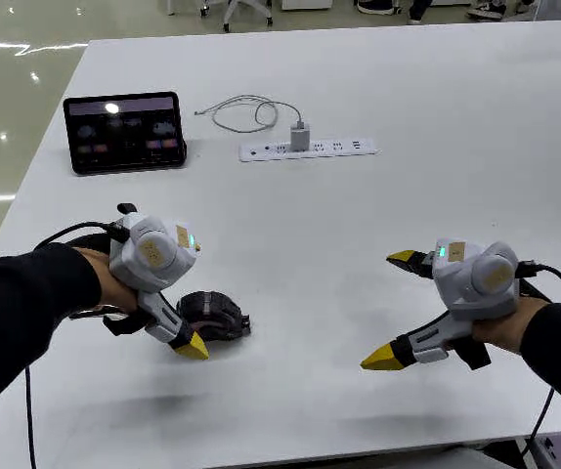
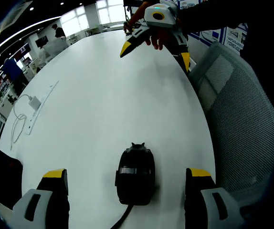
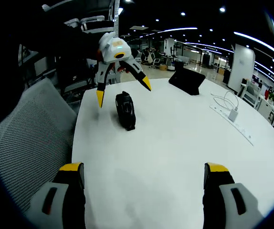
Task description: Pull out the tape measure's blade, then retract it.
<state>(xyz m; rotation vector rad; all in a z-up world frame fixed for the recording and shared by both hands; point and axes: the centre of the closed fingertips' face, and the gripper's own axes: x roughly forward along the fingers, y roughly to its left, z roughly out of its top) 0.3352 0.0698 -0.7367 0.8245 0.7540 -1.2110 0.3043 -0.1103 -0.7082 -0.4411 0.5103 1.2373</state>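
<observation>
While the tape measure (image 2: 135, 174) lies on the table (image 1: 359, 225), left claw (image 2: 127, 173) spread astride it, right claw (image 1: 390, 308) spread, well away

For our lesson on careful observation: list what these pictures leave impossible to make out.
Head view: tablet screen icons, too small and blurred.
Head view: tape measure left side, hidden by the left claw.
Left gripper view: tape measure's markings, too dark and small.

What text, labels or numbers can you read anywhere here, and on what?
Nothing is readable.
On the tablet: screen tiles too blurred.
On the tape measure: silver label too small.
On the power strip: markings too small.
</observation>
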